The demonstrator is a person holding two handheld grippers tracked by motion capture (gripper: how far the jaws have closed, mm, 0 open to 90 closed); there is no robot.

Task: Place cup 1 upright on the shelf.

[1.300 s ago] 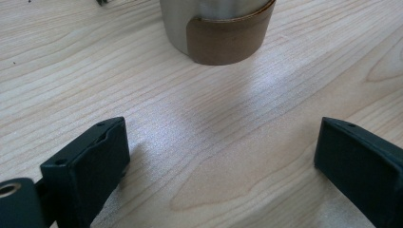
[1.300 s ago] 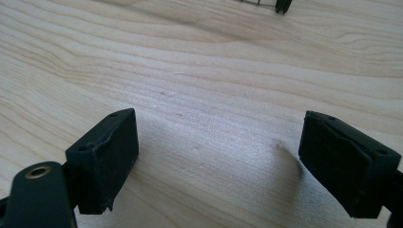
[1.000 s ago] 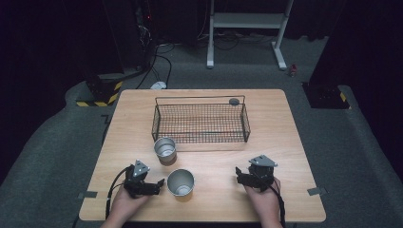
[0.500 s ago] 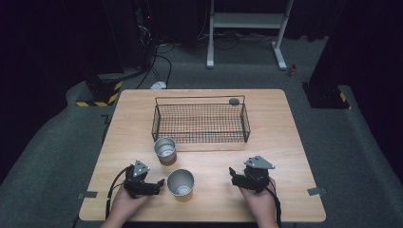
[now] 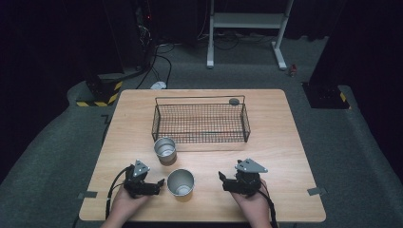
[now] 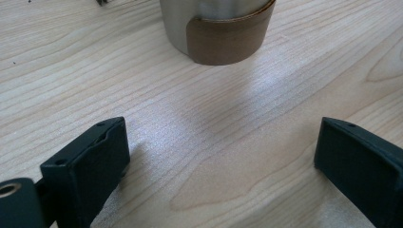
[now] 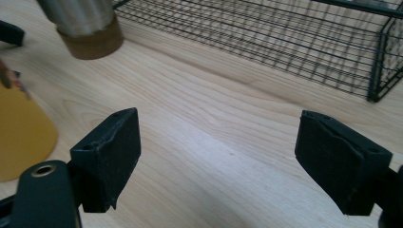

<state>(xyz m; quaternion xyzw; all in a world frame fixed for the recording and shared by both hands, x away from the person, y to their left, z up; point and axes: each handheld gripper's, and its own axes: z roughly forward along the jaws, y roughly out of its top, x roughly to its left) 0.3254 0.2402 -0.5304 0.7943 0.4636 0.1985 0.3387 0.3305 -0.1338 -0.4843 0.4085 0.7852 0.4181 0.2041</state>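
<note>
The worktop (image 5: pixel 285 142) is brightly and evenly lit from above, while the surrounding room is left dim. In the gripper views, soft shadows are cast beside the jaws, a pale sheen is seen on the wood, and the near foreground is blurred.

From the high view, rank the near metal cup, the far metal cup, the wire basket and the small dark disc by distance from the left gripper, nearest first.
From the left gripper:
1. Near metal cup, just beside its jaws, at the table's front.
2. Far metal cup, farther back, just in front of the basket's left corner.
3. Wire basket, mid-table.
4. Small dark disc, behind the basket's far right corner.
</note>
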